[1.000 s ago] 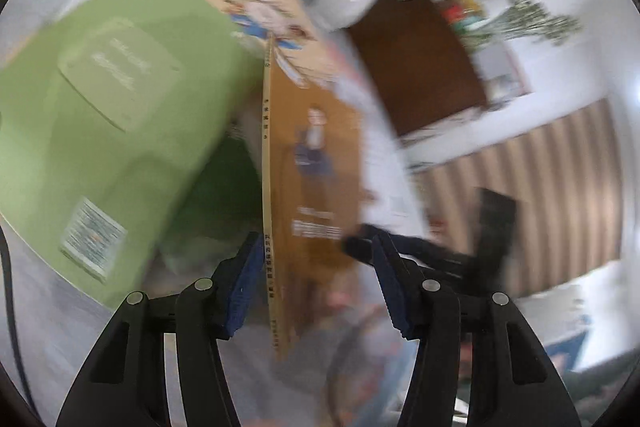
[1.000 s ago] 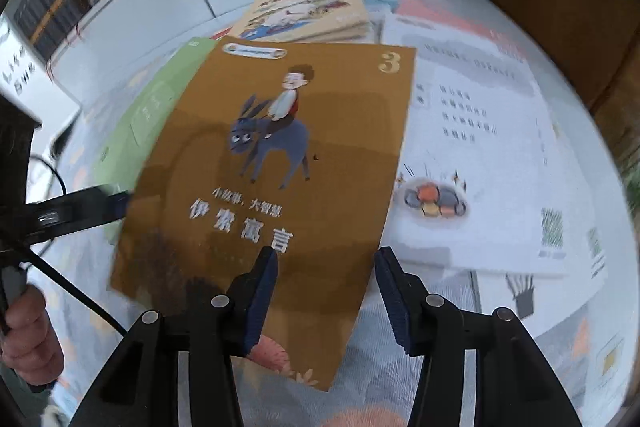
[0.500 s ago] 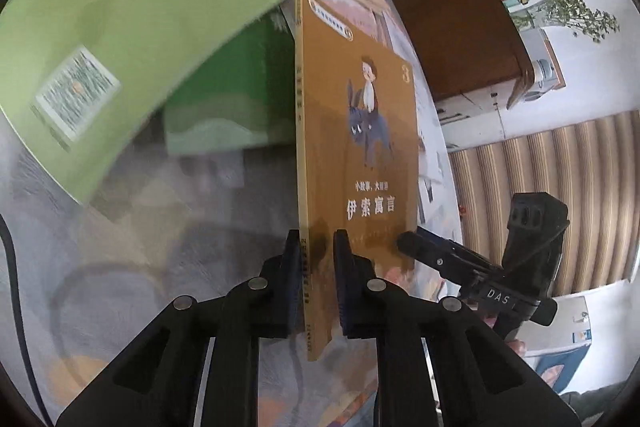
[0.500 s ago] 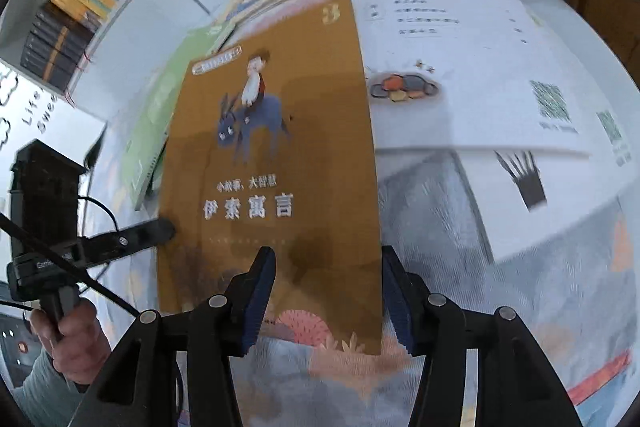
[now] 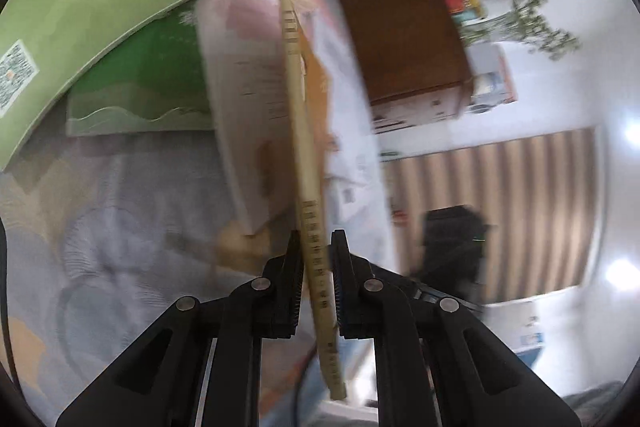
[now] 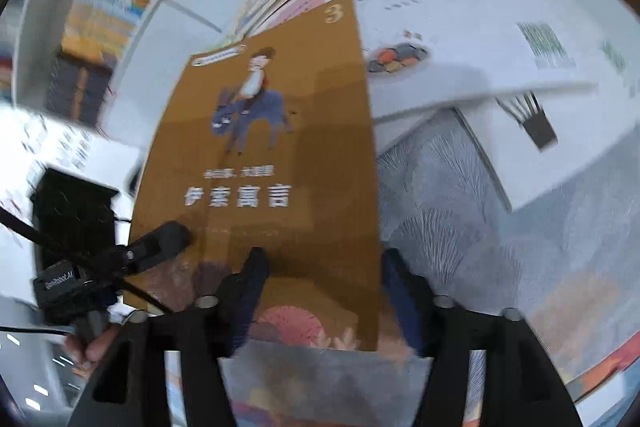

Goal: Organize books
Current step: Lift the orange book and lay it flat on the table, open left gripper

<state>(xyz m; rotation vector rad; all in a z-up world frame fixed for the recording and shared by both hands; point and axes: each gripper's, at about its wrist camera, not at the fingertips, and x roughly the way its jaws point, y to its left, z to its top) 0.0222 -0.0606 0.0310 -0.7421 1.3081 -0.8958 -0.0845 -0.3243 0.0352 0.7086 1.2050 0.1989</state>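
The left gripper (image 5: 316,283) is clamped on the spine edge of the brown donkey-cover book (image 6: 272,163). The right gripper (image 6: 324,291) has just been opening, jaws wide, pads clear of the cover. Judged step: handover complete. Next: carry the book to a stack, keeping it from twisting.

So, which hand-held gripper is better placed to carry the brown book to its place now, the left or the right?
Left. The left hand-held gripper is shut on the spine edge of the brown book. The right hand-held gripper has just been opening; its pads stand clear of the cover.
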